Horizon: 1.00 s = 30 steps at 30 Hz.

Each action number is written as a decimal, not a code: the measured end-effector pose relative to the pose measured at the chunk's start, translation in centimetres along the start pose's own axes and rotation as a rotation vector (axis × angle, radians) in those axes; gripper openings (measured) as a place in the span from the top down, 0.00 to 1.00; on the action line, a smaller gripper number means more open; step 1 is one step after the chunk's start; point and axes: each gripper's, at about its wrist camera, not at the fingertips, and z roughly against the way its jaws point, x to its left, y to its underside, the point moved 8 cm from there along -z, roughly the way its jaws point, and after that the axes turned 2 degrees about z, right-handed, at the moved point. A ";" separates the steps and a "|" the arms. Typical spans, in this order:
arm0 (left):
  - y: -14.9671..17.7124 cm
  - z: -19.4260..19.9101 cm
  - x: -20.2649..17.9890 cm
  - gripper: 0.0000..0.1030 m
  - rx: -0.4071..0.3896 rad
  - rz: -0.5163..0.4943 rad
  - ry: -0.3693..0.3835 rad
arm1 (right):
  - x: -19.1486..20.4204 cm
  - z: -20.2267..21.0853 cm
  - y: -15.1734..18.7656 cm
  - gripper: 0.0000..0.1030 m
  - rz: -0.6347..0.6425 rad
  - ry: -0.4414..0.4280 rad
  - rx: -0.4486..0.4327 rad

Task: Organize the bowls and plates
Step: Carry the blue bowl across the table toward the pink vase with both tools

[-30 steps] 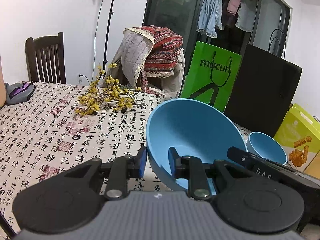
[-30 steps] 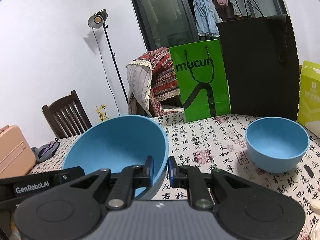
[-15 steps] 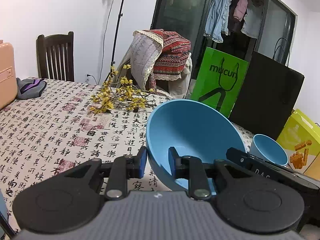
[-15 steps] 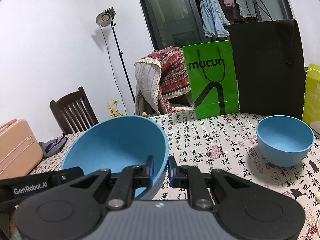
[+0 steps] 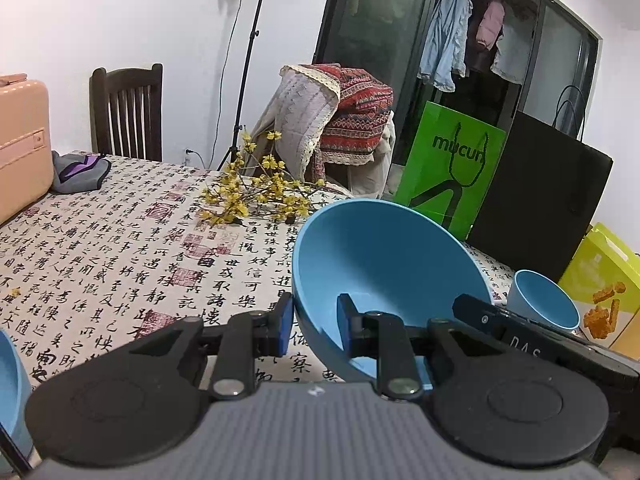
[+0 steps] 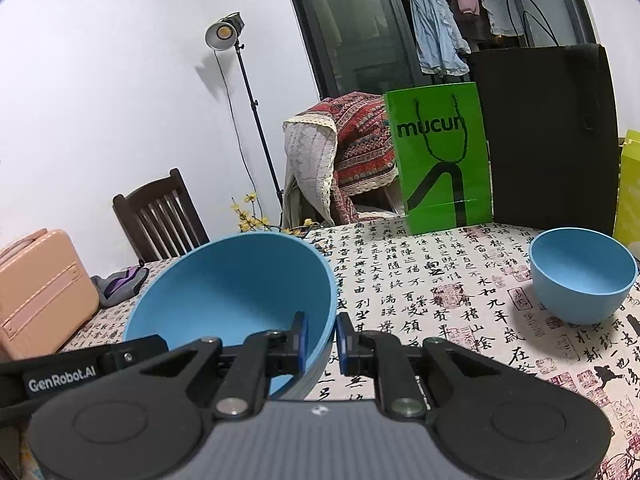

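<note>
Bowl, large blue bowl, sits centre frame in the left wrist view, tilted, lifted off the table, rim pinched on both sides. Left gripper clamps its near-left rim, one pad outside the wall, one inside. Right gripper clamps the opposite rim; in the right wrist view the same bowl fills the lower left, wall caught between the two blue pads. Each gripper's body shows in the other's view: right one at lower right of the left view, left one at lower left of the right view.

Small blue bowl stands upright on the tablecloth at right of the right view, well apart from the big one; in the left view it peeks out at right, behind the other gripper. Another blue rim cuts in at the far lower left edge of the left view, can't tell what dish.

Background: yellow flower sprig on the cloth upper centre, green paper bag and black bag standing at the table's far edge, wooden chair upper left, peach case at left.
</note>
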 end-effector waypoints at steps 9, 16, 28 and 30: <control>0.0 1.0 0.5 0.78 -0.012 0.006 -0.015 | 1.0 0.4 0.0 0.86 0.005 -0.014 -0.004; 0.2 1.9 0.9 0.78 -0.019 0.004 -0.029 | 1.7 0.7 0.0 0.86 0.003 -0.030 -0.011; 0.2 4.0 1.8 0.78 -0.044 0.019 -0.063 | 3.3 1.6 0.5 0.86 0.019 -0.071 -0.010; 0.3 4.3 1.9 0.78 -0.046 0.020 -0.068 | 3.5 1.6 0.5 0.86 0.021 -0.076 -0.009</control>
